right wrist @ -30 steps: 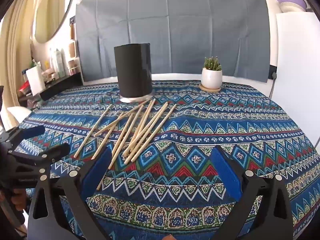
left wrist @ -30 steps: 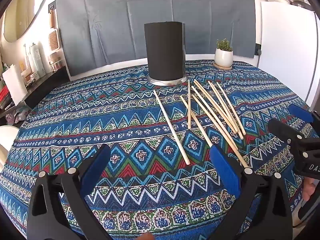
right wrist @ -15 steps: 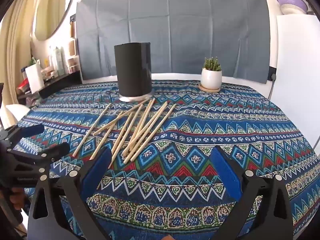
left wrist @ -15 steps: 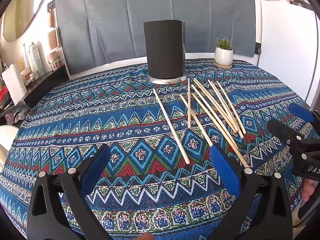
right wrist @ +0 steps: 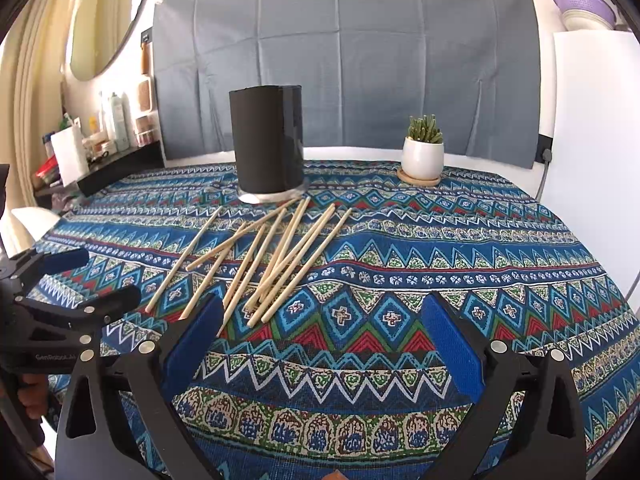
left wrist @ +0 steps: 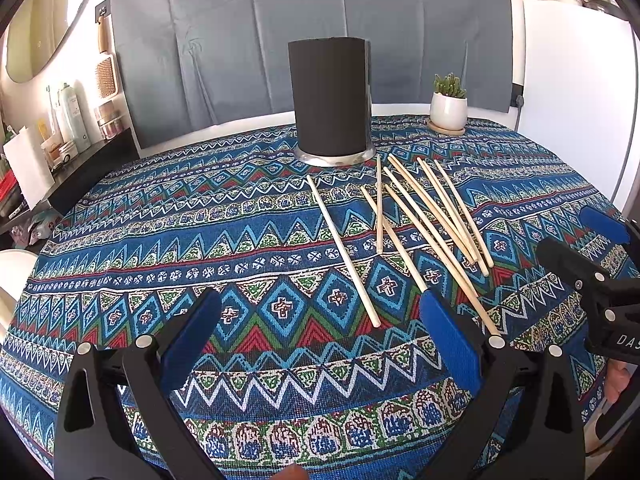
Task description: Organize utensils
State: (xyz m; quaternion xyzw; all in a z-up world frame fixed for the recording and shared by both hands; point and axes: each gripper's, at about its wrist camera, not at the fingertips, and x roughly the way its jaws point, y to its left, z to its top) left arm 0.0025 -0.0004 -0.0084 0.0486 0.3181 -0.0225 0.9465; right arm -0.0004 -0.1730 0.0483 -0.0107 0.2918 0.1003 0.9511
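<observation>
Several wooden chopsticks (left wrist: 424, 216) lie loose and partly crossed on the patterned tablecloth (left wrist: 160, 240), just in front of a tall black cylindrical holder (left wrist: 330, 96). In the right wrist view the chopsticks (right wrist: 272, 256) fan out from the holder (right wrist: 266, 140) toward the lower left. My left gripper (left wrist: 320, 298) hovers open above the cloth, and the nearest chopstick ends close to its right pad. My right gripper (right wrist: 322, 301) is open too, to the right of the chopsticks' near ends. Each gripper shows in the other's view, the right gripper (left wrist: 572, 236) and the left gripper (right wrist: 106, 278), both holding nothing.
A small succulent in a white pot (left wrist: 448, 110) stands on a coaster at the back right of the table. A dark shelf with bottles (left wrist: 72, 120) runs along the left wall. A white panel (left wrist: 576, 100) stands at the right, with grey fabric behind the table.
</observation>
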